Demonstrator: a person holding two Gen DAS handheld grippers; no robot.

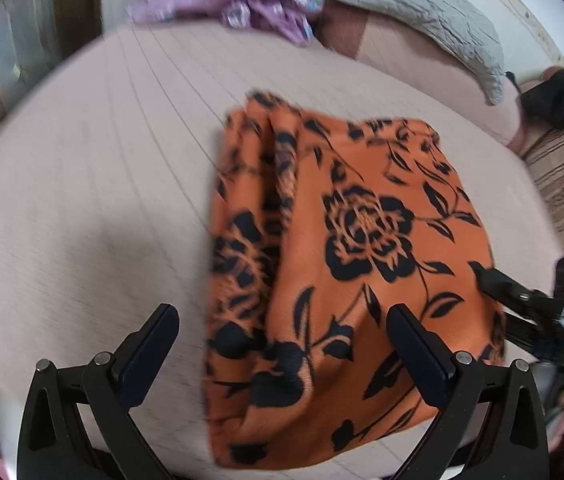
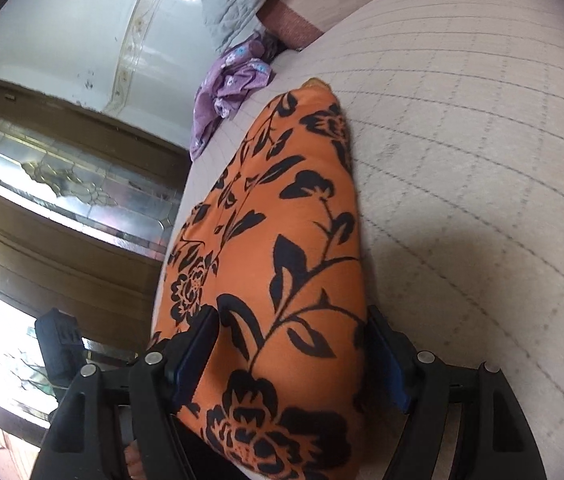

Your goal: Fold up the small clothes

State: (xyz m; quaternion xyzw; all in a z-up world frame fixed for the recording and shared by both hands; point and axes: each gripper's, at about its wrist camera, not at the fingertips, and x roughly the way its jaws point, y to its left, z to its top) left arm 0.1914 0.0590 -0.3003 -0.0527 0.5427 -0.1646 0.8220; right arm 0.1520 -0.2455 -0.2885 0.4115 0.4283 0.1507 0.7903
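Note:
An orange garment with black flowers [image 1: 345, 248] lies folded on the pale quilted bed [image 1: 82, 200]. My left gripper [image 1: 282, 344] is open just above the garment's near edge, its right finger over the cloth and its left finger over bare bed. My right gripper [image 2: 293, 352] is open with its jaws either side of the garment's edge [image 2: 282, 264]; the cloth fills the gap between them. The right gripper also shows in the left wrist view [image 1: 521, 296] at the garment's right edge.
A crumpled purple garment [image 1: 242, 8] lies at the far side of the bed, also in the right wrist view [image 2: 230, 84]. A grey quilted blanket [image 1: 421, 4] lies beside it. A dark wooden cabinet with glass [image 2: 62, 184] stands past the bed's edge.

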